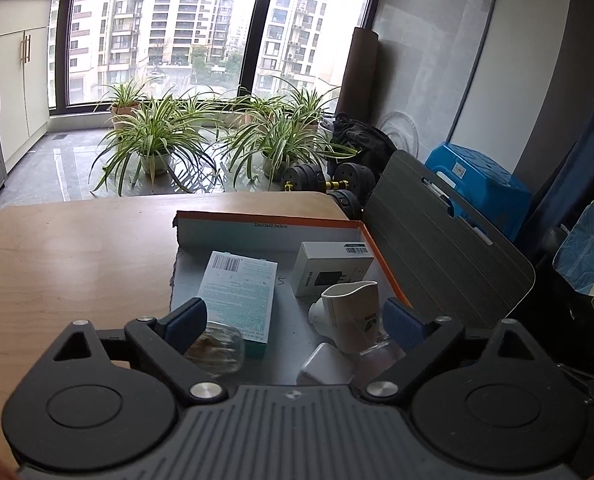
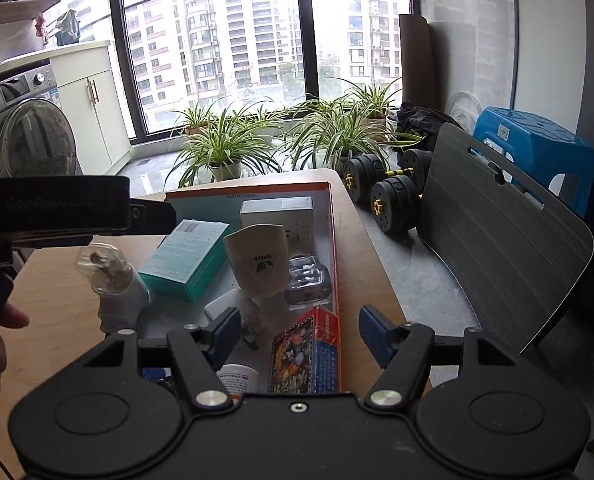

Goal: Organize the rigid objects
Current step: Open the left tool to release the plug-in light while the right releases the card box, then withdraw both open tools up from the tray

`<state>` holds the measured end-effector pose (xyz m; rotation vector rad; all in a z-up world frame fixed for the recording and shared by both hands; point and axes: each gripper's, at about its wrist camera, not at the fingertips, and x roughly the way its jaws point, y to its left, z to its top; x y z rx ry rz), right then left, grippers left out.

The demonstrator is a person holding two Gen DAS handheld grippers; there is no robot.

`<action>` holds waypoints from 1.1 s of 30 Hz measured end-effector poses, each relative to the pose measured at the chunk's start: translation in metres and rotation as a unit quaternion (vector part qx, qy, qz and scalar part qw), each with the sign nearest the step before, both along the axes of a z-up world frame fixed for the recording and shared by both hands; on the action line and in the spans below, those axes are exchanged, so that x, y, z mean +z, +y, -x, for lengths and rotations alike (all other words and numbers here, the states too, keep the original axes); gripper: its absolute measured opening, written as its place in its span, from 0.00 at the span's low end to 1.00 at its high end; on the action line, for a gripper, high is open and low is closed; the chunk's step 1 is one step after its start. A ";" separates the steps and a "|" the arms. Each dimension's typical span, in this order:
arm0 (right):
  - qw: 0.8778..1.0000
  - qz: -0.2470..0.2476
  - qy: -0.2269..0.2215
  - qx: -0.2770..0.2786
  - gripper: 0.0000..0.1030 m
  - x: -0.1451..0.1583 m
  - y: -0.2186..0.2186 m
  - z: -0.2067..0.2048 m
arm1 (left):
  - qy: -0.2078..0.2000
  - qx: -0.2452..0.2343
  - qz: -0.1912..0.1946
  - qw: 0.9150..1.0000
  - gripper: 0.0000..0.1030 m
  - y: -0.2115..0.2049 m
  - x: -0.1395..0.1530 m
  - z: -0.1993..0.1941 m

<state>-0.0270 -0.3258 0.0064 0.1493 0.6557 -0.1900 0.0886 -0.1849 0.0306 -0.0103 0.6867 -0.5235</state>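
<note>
Two tongs hang over an orange-rimmed cardboard tray (image 1: pixel 371 246) on the wooden counter (image 1: pixel 77 248), both spread wide and gripping nothing. Between the left tongs (image 1: pixel 296 322) lie a teal box (image 1: pixel 239 296), a white cup (image 1: pixel 353 312) on its side and a clear plastic piece (image 1: pixel 217 346) (possibly a small jar, too blurred to tell). The right tongs (image 2: pixel 300 330) frame a colourful printed box (image 2: pixel 307 354) leaning against the tray's right wall, beside a clear square container (image 2: pixel 307 280).
</note>
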 end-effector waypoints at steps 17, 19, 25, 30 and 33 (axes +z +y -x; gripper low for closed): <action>1.000 0.007 -0.009 0.006 0.86 0.017 0.008 0.074 | -0.004 0.055 -0.037 0.998 1.00 0.029 0.025 0.084; 1.000 0.003 -0.003 0.009 0.87 0.013 0.010 0.082 | 0.010 0.062 -0.039 0.997 1.00 0.032 0.015 0.093; 1.000 0.005 0.008 0.014 0.87 0.002 0.018 0.096 | 0.032 0.072 -0.064 0.995 1.00 0.036 -0.009 0.109; 1.000 0.004 0.014 0.017 0.87 -0.003 0.020 0.100 | 0.041 0.075 -0.075 0.994 1.00 0.038 -0.020 0.117; 1.000 0.004 0.016 0.018 0.87 -0.005 0.020 0.100 | 0.045 0.075 -0.078 0.993 1.00 0.038 -0.023 0.120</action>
